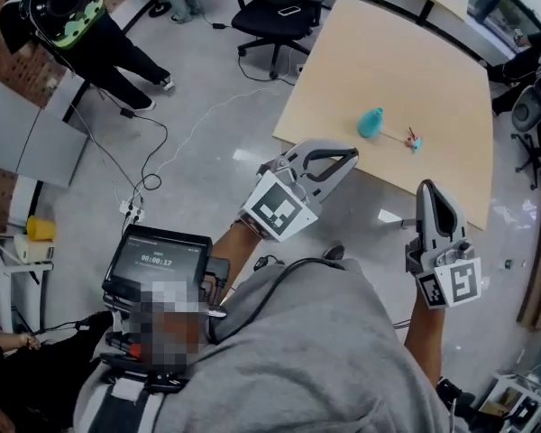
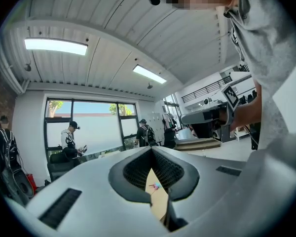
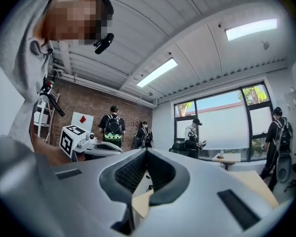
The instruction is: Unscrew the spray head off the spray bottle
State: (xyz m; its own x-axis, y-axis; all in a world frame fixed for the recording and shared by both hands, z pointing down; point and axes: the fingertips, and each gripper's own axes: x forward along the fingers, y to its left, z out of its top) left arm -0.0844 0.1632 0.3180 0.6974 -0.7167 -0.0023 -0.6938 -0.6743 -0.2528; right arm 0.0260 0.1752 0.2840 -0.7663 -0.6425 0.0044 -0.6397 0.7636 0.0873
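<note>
**Both tongs shut and empty, well clear of the bottle**

The spray bottle (image 1: 371, 122) shows as a small teal shape on the pale table (image 1: 415, 61), toward the table's near edge; it is too small to tell whether it stands or lies. Near it, but apart from it, is a small piece (image 1: 413, 140) with a thin stem and a touch of pink and teal. This may be the spray head with its dip tube, though the pictures do not settle that.

The left gripper (image 1: 344, 159) is held up in front of the person's chest, just reaching the table's near corner and well apart from the bottle; in the left gripper view its jaws (image 2: 152, 149) meet at the tips with nothing between them (only a sliver of table shows through the gap lower down). The right gripper (image 1: 430, 192) is raised near the table's edge, also well away from the bottle; in the right gripper view its jaws (image 3: 146, 151) are likewise together and empty.

How far along is a judgement. If the small piece is the head, the unscrewing is done and nothing is left to do; if the bottle is whole, no step has begun. In that case both tongs must reach the table and open; one must hold the body while the other grips and turns the head off.
</note>
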